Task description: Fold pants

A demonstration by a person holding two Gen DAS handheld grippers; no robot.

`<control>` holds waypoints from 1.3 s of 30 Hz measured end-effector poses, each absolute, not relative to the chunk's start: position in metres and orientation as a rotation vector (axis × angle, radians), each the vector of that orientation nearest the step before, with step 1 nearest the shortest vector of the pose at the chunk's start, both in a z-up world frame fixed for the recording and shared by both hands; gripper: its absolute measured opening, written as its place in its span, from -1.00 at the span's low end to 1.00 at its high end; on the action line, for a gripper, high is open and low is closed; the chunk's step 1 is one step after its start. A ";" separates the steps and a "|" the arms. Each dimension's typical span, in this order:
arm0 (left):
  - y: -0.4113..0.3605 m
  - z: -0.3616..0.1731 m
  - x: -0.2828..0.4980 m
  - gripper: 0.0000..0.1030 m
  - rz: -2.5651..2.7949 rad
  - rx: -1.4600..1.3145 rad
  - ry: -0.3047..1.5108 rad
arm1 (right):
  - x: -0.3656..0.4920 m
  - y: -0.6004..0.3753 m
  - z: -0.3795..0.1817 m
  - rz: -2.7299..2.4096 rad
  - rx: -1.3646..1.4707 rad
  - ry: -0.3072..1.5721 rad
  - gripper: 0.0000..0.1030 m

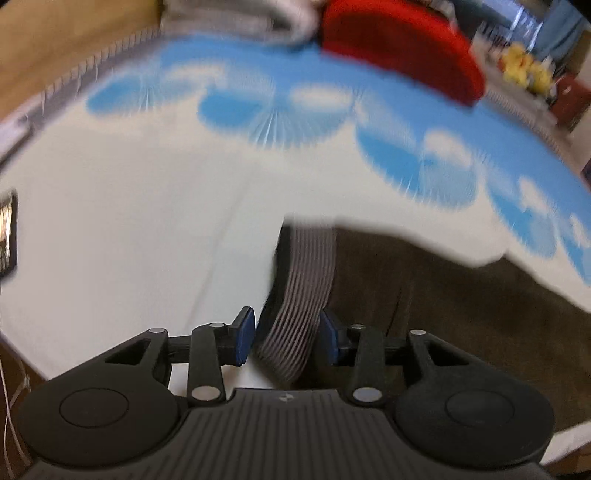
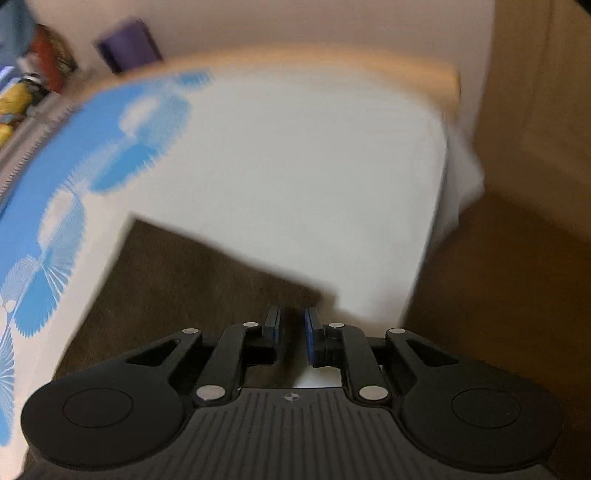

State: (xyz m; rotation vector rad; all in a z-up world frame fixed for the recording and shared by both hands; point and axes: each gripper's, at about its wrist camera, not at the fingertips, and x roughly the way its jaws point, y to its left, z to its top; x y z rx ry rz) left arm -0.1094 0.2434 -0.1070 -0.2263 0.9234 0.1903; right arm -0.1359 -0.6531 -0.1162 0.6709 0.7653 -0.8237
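Left gripper [image 1: 287, 338] is straddling the ribbed grey waistband [image 1: 301, 295] of the dark brown pants [image 1: 443, 314], its blue-padded fingers [image 1: 245, 338] standing apart on either side of the band; whether the pads are actually pressing the fabric cannot be told through the blur. Right gripper [image 2: 292, 338] is sitting with its two blue pads only narrowly separated, brown fabric of the pants [image 2: 192, 280] showing in the gap; a firm pinch cannot be confirmed. Outward from both tools, the pants are lying spread across a bed covered by a white sheet [image 1: 129, 221] printed with blue fan-shaped motifs [image 1: 236, 107]. In the right wrist view a straight edge of the garment is running diagonally over the white area toward the bed corner [image 2: 439, 122]. Beyond the waistband, at the far side of the bed, a red cushion [image 1: 402, 48] is resting on the sheet, with grey folded cloth [image 1: 236, 18] just beside it.
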 end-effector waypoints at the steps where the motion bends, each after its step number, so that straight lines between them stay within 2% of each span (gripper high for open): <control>1: 0.237 -0.101 -0.110 -0.21 0.155 -0.222 0.888 | -0.134 -0.645 -0.106 -0.804 0.622 0.726 -0.71; 5: 0.199 -0.101 -0.100 -0.21 -0.022 -0.090 0.864 | -0.108 -0.599 -0.072 -0.560 0.476 0.597 -0.71; 8: 0.179 -0.129 -0.088 -0.21 -0.047 0.037 1.024 | -0.082 -0.550 -0.056 -0.307 0.382 0.563 -0.71; 10: 0.185 -0.162 -0.080 -0.57 0.036 0.077 1.215 | -0.064 -0.517 -0.051 -0.156 0.363 0.569 -0.71; 11: 0.189 -0.166 -0.078 -0.70 0.050 0.079 1.235 | -0.054 -0.499 -0.049 -0.082 0.353 0.575 -0.71; 18: 0.200 -0.139 -0.084 -0.65 -0.022 -0.021 1.095 | 0.012 -0.379 -0.051 0.320 0.344 0.688 -0.71; 25: 0.190 -0.160 -0.070 -0.65 -0.028 0.047 1.215 | 0.064 -0.264 -0.075 0.554 0.324 0.871 -0.70; 27: 0.192 -0.160 -0.070 -0.65 -0.042 0.047 1.209 | 0.072 -0.237 -0.088 0.602 0.303 0.935 -0.65; 29: 0.196 -0.161 -0.068 -0.65 -0.053 0.026 1.212 | 0.086 -0.212 -0.100 0.628 0.263 0.984 -0.47; 31: 0.201 -0.162 -0.069 -0.65 -0.069 0.009 1.212 | 0.095 -0.196 -0.114 0.646 0.232 1.038 -0.39; 39: 0.209 -0.161 -0.071 -0.65 -0.107 0.000 1.216 | 0.114 -0.170 -0.143 0.739 0.219 1.165 -0.33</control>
